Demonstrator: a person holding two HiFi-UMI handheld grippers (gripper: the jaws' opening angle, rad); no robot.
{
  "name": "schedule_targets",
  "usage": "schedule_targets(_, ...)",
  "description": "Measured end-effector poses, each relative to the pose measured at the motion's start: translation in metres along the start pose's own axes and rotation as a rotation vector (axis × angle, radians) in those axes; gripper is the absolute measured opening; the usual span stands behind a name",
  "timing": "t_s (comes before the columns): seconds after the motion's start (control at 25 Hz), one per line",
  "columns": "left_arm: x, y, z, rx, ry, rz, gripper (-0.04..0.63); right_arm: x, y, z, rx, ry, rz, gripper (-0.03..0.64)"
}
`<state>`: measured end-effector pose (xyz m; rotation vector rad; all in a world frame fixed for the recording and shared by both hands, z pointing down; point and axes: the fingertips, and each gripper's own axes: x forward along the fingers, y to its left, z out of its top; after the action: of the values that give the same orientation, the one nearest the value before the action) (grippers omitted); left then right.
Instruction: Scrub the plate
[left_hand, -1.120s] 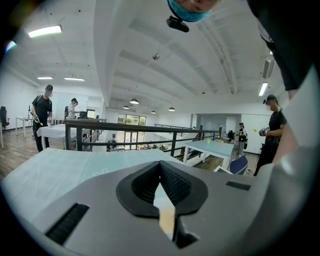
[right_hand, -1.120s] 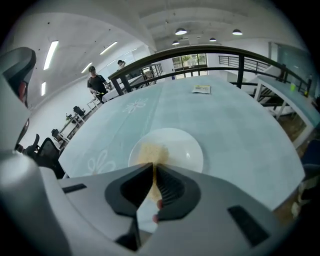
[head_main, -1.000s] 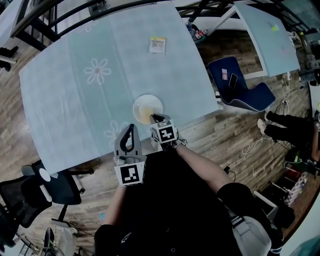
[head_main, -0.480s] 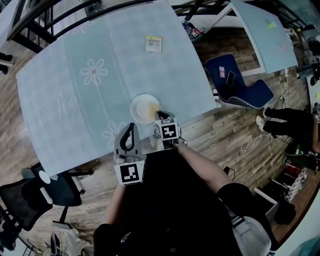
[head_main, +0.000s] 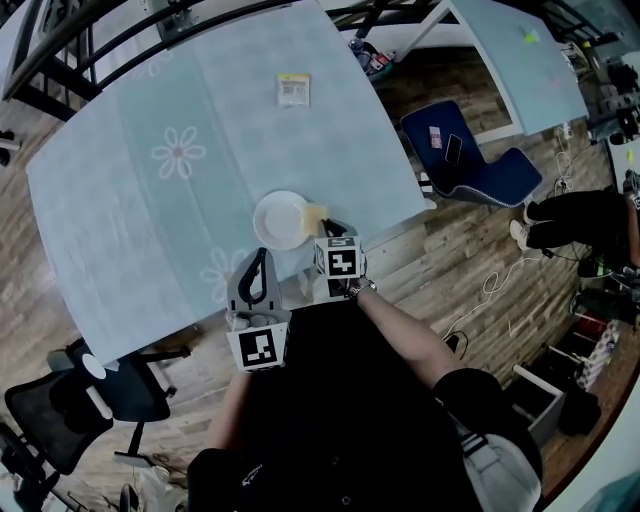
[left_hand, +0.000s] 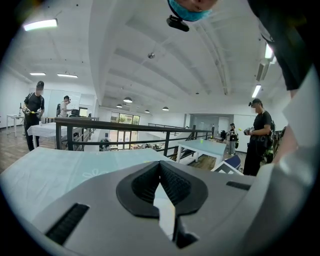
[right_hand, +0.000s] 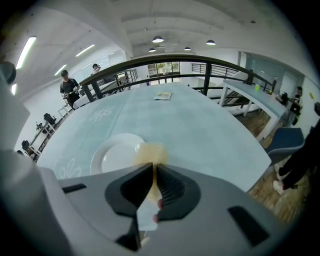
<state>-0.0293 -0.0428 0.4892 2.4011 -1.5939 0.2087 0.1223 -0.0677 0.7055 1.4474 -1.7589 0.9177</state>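
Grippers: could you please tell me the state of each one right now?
Left gripper: closed, holding nothing.
Right gripper: closed on the sponge.

A wooden floor (head_main: 480, 262); black railing (right_hand: 206, 79); blue chair (head_main: 472, 168).

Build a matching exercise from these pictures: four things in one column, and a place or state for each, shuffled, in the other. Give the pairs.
Things
1. plate
2. sponge
3. left gripper
4. small card

Places or states
A. lies alone near the far edge of the table
B. shut, with nothing between its jaws
C. pinched in the right gripper
D. white, resting on the table's near side

Pairs: 1-D, 2-C, 3-B, 4-A
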Motion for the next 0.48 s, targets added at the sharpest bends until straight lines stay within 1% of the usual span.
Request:
schedule_targets(0.16, 0.003, -0.004, -0.001, 0.001, 0.009, -0.023, 0.012, -0.005, -0.009, -0.001, 0.025, -0.01, -0.025, 0.029)
schedule_targets(0.28, 0.006, -0.008, -0.003, 0.003, 0.012, -0.041, 0.012, -0.012, -0.015, 0.003, 0.041, -0.037, -0.044, 0.029)
schedule_targets(0.4, 0.009, -0.009, -0.007, 0.01, 0.018, -0.05, 0.012, -0.018, -0.02, 0.007, 0.081, -0.075, -0.032, 0.029)
schedule_targets(0.48, 0.011, -0.008, -0.008, 0.012, 0.019, -0.05, 0.012, -0.022, -0.021, 0.009, 0.11, -0.081, -0.011, 0.029)
